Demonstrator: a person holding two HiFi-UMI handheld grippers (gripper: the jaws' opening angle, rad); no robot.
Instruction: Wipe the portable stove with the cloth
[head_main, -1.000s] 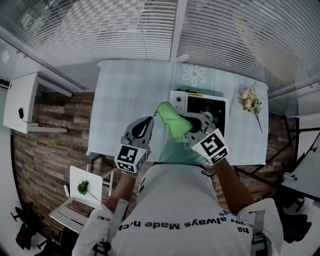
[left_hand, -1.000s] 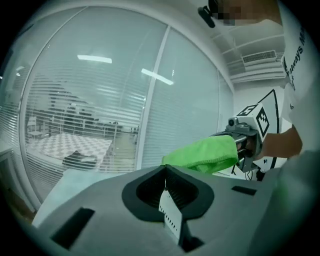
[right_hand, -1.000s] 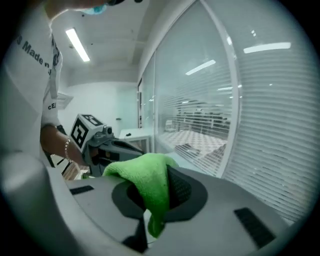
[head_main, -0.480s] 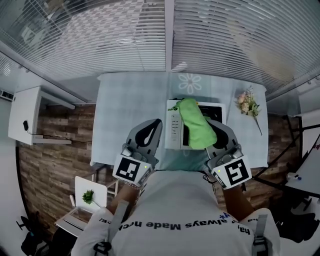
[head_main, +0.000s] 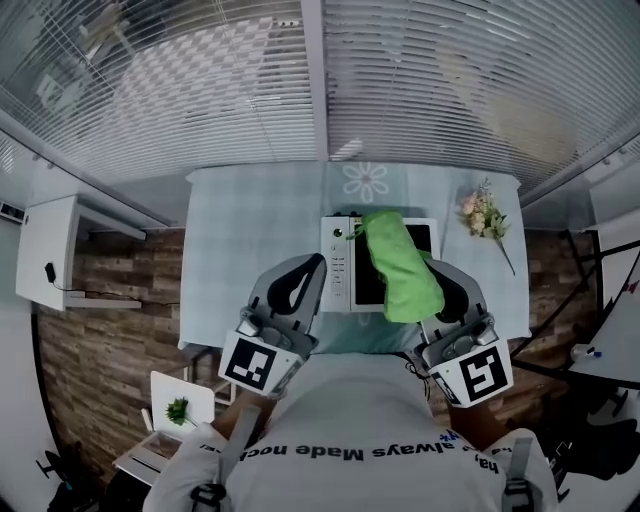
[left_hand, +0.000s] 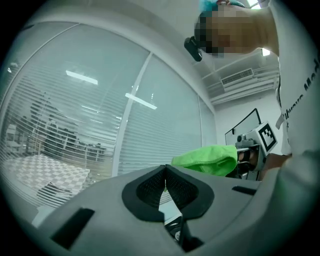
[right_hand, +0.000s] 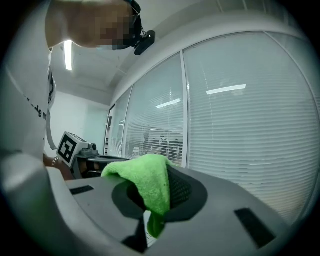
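The portable stove (head_main: 340, 262), white with a dark top, sits near the table's front edge in the head view. A bright green cloth (head_main: 398, 265) hangs above it, pinched in my right gripper (head_main: 432, 272), which is raised and tilted up. In the right gripper view the green cloth (right_hand: 148, 187) is clamped between the jaws and droops over them. My left gripper (head_main: 306, 273) is held up left of the stove with its jaws shut and nothing between them; the left gripper (left_hand: 165, 175) points at the window blinds, with the cloth (left_hand: 210, 159) visible to its right.
The table (head_main: 250, 230) has a pale green checked cover with a daisy print (head_main: 365, 181). A small flower bouquet (head_main: 484, 216) lies at its right end. A white side cabinet (head_main: 45, 250) stands left; window blinds run behind the table.
My right gripper has lifted the cloth off the stove and drawn back toward me. Both grippers now tilt upward. The head view has shifted, so the table sits more centred.
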